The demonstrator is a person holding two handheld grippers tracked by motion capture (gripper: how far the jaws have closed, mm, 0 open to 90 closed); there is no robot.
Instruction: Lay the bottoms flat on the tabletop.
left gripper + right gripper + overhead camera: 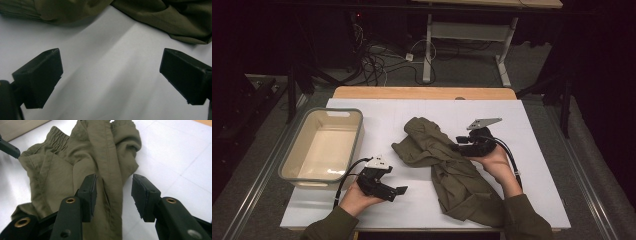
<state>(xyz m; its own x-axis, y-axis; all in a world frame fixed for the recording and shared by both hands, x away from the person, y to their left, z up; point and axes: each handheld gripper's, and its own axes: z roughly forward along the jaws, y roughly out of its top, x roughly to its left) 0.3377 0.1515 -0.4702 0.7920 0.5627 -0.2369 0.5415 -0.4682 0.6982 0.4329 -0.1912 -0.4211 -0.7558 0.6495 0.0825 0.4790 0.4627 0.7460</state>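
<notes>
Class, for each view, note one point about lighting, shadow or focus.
High view: lit white table, dark surroundings. Left gripper view: soft shadow under the olive garment, near jaws slightly soft. Right gripper view: garment fairly sharp, black jaws close up and blurred at the bottom.

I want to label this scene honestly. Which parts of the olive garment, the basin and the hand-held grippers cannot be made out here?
- Olive garment: its type; it lies crumpled in the high view, and the left gripper view cuts it at the top edge.
- Basin: its near outer wall, partly behind the left hand-held gripper.
- Right hand-held gripper: in the high view its black jaws merge with the dark cloth.
</notes>
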